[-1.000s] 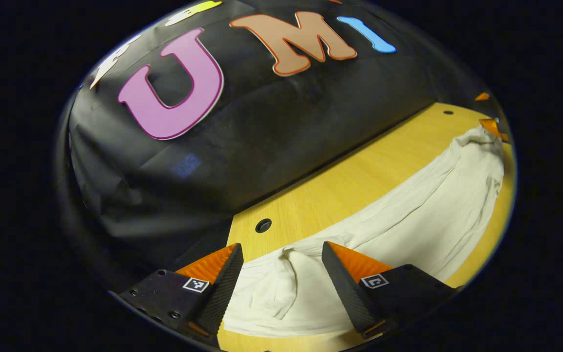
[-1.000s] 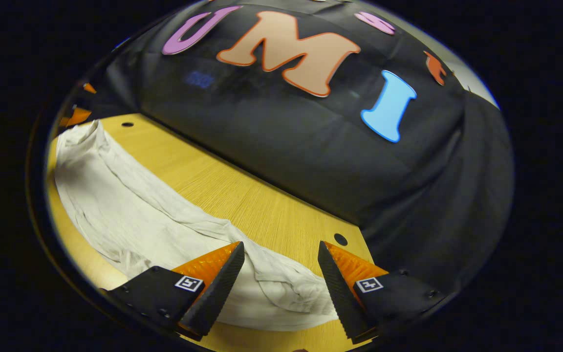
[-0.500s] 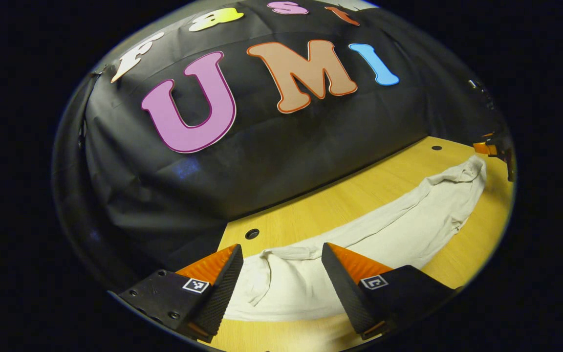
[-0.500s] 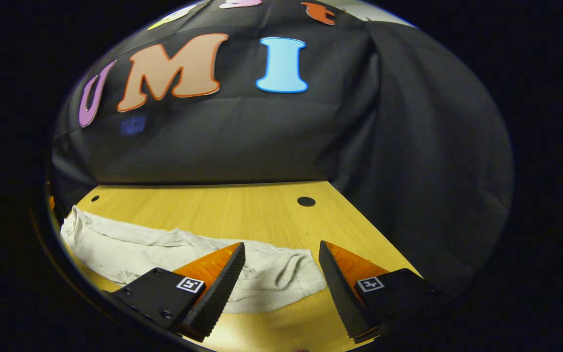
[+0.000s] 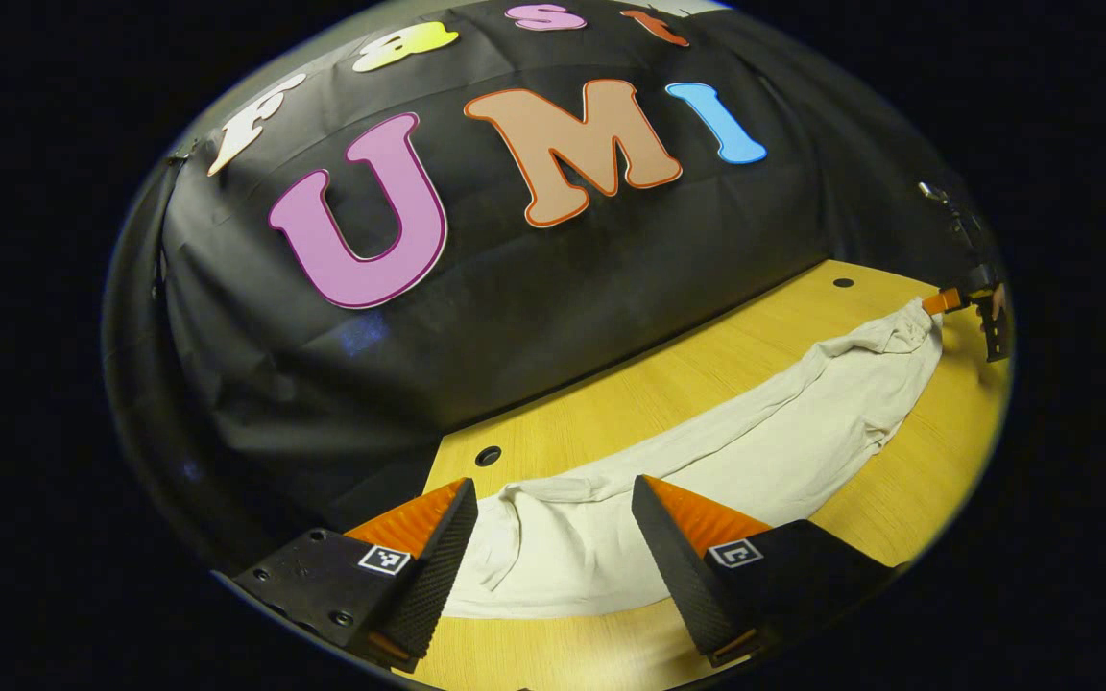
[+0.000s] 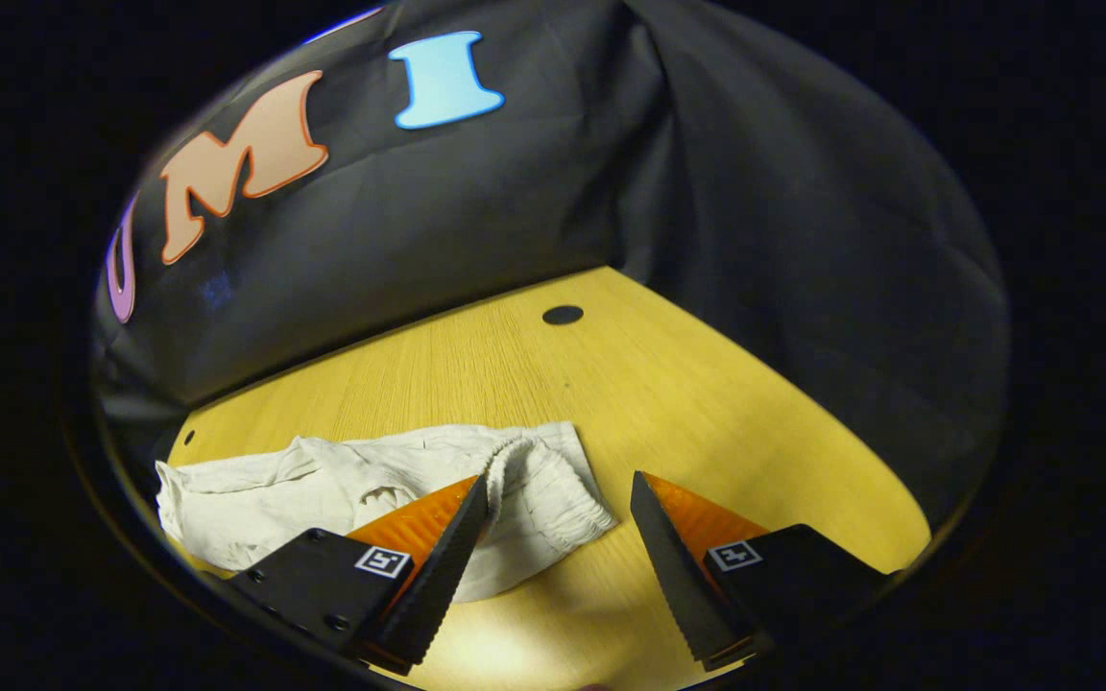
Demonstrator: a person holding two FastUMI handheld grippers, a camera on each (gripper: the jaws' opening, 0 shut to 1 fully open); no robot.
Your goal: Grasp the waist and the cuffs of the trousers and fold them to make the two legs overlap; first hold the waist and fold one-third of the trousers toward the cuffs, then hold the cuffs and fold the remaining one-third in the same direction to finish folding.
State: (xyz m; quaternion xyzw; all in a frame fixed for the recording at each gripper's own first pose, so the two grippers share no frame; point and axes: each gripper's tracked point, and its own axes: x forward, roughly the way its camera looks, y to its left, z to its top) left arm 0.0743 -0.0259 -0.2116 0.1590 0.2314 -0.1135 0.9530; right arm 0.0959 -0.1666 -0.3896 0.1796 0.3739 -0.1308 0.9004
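Two grippers over one pair of pale trousers (image 5: 764, 451), which lie stretched in a long band across the yellow wooden table (image 5: 668, 384), legs already overlapped into a single strip. In the left gripper view, the left gripper (image 5: 553, 537) hangs over the near end of the cloth with its jaws spread wide; fabric shows in the gap between the two fingers, and neither finger presses on it. That near end has a soft fold turned over at its edge. A round dark hole (image 5: 489, 455) in the table sits just beyond the cloth there, close to the black cloth wall.

Far along the strip, at the right rim of the same view, the right gripper (image 5: 971, 312) sits right at the trousers' other end, with a hand partly seen behind it; from here, too small to tell whether it touches.

Over to the right gripper view: the right gripper (image 6: 558, 537) is also wide open. The gathered, elastic waist (image 6: 553, 489) of the trousers lies bunched just by its left finger and into the gap, flat on the table (image 6: 707, 403). The rest of the cloth (image 6: 323, 489) trails away leftward, wrinkled. Another round hole (image 6: 563, 314) lies well beyond.
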